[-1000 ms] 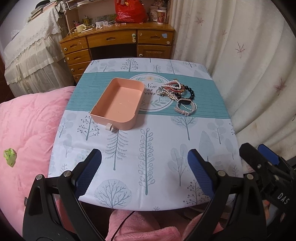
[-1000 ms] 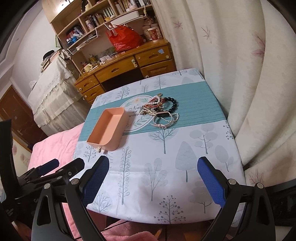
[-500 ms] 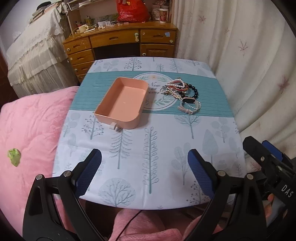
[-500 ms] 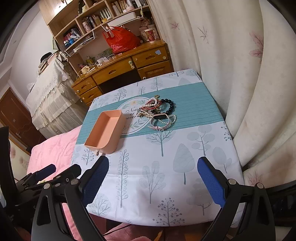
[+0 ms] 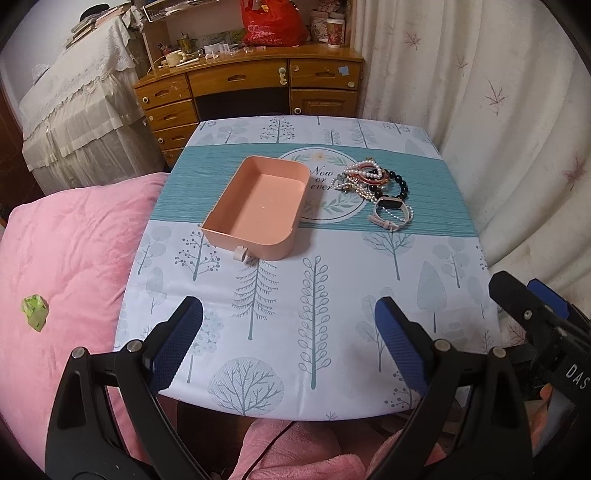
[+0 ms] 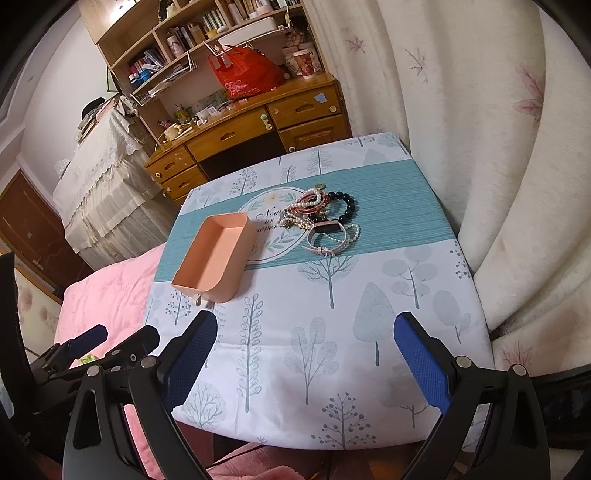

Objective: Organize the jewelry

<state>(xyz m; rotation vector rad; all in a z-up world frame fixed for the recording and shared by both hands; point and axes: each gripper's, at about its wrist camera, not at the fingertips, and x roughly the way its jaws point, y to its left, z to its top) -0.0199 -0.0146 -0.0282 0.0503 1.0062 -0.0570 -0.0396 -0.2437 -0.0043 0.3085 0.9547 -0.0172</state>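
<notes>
An empty pink tray [image 5: 258, 206] [image 6: 218, 258] sits on the teal band of the tablecloth. To its right lies a heap of jewelry [image 5: 364, 179] [image 6: 312, 206]: pearl strands, a red bangle and a black bead bracelet [image 5: 397, 184] [image 6: 347, 208]. A pink-strapped watch [image 5: 391, 212] [image 6: 327, 238] lies at the near edge of the heap. My left gripper [image 5: 288, 343] hovers open over the table's near edge, nothing between its fingers. My right gripper [image 6: 306, 358] is open too, low over the near right part of the table, far from the jewelry.
The small table [image 5: 332, 295] stands against cream curtains [image 5: 498, 92] on the right and a pink quilt [image 5: 66, 258] on the left. A wooden desk [image 5: 251, 88] with a red bag [image 5: 271, 18] stands behind. A green scrap [image 5: 35, 312] lies on the quilt.
Both views have drifted slightly, with the table appearing a little nearer and more centred. Both grippers stay open and nothing on the table has moved.
</notes>
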